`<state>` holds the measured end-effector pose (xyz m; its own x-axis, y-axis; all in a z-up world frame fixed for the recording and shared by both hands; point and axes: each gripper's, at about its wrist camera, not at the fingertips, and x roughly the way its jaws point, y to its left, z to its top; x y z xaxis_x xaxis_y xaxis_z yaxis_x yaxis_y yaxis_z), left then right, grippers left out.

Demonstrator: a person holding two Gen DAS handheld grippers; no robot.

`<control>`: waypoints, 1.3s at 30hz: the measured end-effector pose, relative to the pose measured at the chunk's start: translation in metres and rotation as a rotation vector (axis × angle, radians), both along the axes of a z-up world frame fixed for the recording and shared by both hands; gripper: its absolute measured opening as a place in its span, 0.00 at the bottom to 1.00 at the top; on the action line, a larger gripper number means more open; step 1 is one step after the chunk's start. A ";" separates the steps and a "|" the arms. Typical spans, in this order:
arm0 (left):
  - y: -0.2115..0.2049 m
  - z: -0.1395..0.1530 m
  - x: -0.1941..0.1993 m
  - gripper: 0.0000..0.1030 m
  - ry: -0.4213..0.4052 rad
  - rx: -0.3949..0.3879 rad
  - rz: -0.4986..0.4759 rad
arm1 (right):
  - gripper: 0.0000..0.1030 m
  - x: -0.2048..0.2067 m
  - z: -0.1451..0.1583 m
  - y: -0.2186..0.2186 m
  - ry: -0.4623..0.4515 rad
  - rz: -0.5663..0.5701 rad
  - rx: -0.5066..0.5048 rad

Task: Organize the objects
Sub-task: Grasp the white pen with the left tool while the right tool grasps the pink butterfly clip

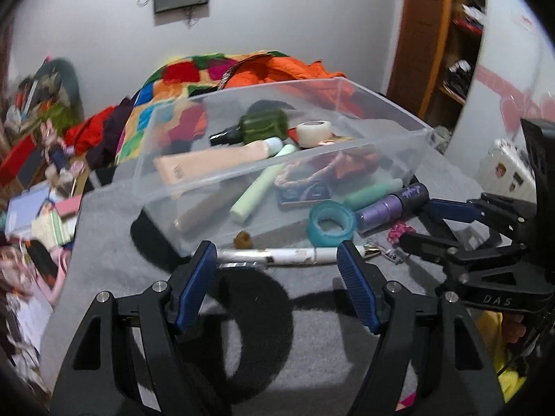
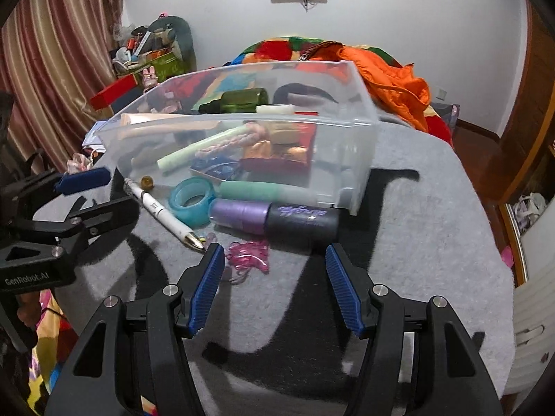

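White pen [image 1: 277, 256] lying crosswise just ahead of open, empty left jaws, light, stiff, slick, best pinched mid-barrel; purple-black bottle [image 2: 274, 216] just beyond open, empty right jaws, rigid, rollable, best taken across its body.

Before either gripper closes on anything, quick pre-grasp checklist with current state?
1. Left gripper open, nothing between the jaws: ok.
2. Right gripper open, nothing between the jaws: ok.
3. White pen lies crosswise just past the left fingertips, not between them: not ok.
4. Purple bottle lies on its side ahead of the right gripper, clear to reach: ok.
5. Teal tape roll touching the pen: cannot tell.
6. Clear bin has free room at its right end: ok.
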<state>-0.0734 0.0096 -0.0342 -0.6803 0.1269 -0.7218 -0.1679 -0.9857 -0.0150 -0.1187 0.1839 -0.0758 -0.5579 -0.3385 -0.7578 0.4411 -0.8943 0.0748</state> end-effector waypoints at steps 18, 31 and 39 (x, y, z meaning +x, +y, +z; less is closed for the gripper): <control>0.012 -0.027 -0.029 0.72 -0.201 0.008 -0.236 | 0.37 -0.005 -0.007 -0.001 -0.022 0.003 -0.009; 0.021 -0.029 -0.012 0.81 -0.174 -0.056 -0.247 | 0.37 -0.003 -0.008 -0.003 -0.012 0.002 0.000; 0.012 -0.029 -0.016 0.73 -0.166 -0.022 -0.181 | 0.30 0.000 -0.009 -0.003 -0.002 -0.006 0.002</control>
